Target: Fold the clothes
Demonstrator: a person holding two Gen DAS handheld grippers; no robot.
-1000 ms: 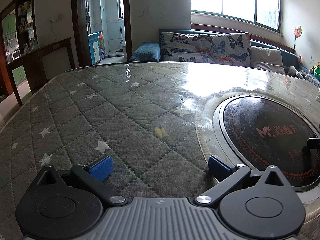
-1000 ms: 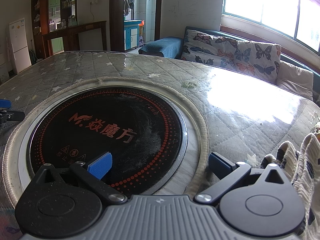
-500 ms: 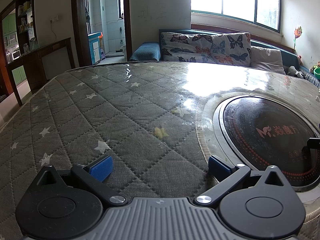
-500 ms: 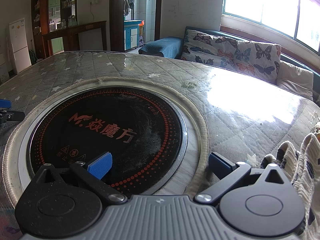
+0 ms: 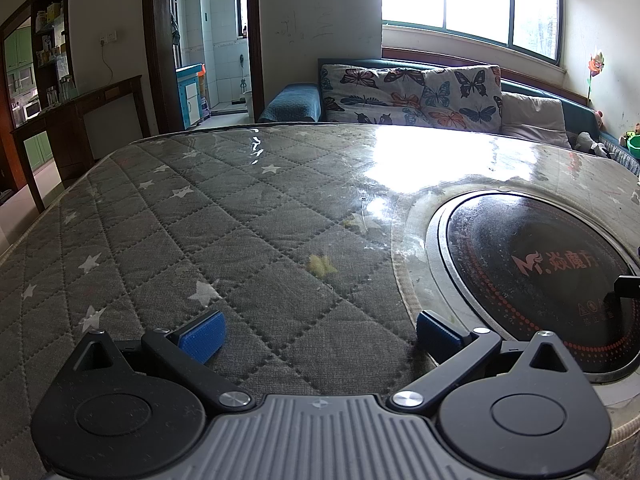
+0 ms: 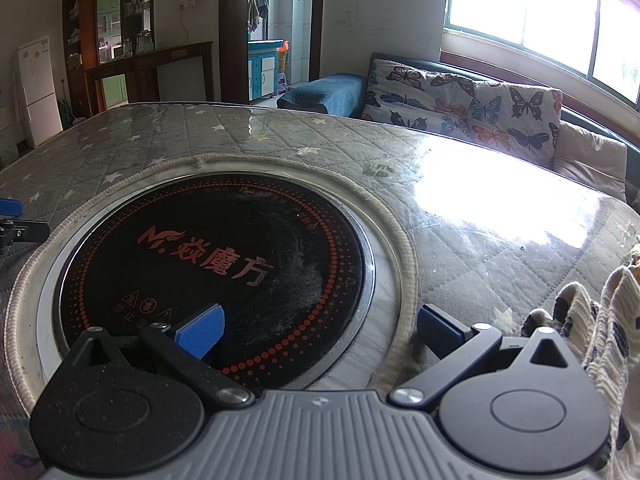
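- Left gripper [image 5: 318, 330] low over the quilted grey cover of the counter [image 5: 168, 240], jaws spread wide, nothing between the blue pads [image 5: 202, 336].
- Right gripper [image 6: 318, 330] parked over the near rim of the round black cooktop [image 6: 224, 248] set into the middle of the counter, jaws likewise spread, empty.
- Only one piece of clothing in sight: a cream knitted garment [image 6: 596, 320] with dark flecks, bunched at the counter's right edge, just beside the right gripper's outer finger, not pinched by anything.
- Absent from the left wrist view altogether.
- Folding not yet begun, by the look of it; step in hand judged to be reaching for the garment and dragging it onto open counter.
- Best done by swinging the right jaws toward the bunch, closing on a single hem or cuff rather than a thick wad, then pulling it out flat.
- Worth spreading it over the quilted stretch on the left rather than across the cooktop's raised rope-like rim [image 6: 404, 264], which could snag the knit.
- Left gripper then well placed to catch the opposite edge and tension it.
- Orientation hard to call: too much cropped by the frame edge to say where collar or sleeves lie.
- Possibly ribbed folds running away from the camera toward the far right corner, so long axis perhaps along that right edge.
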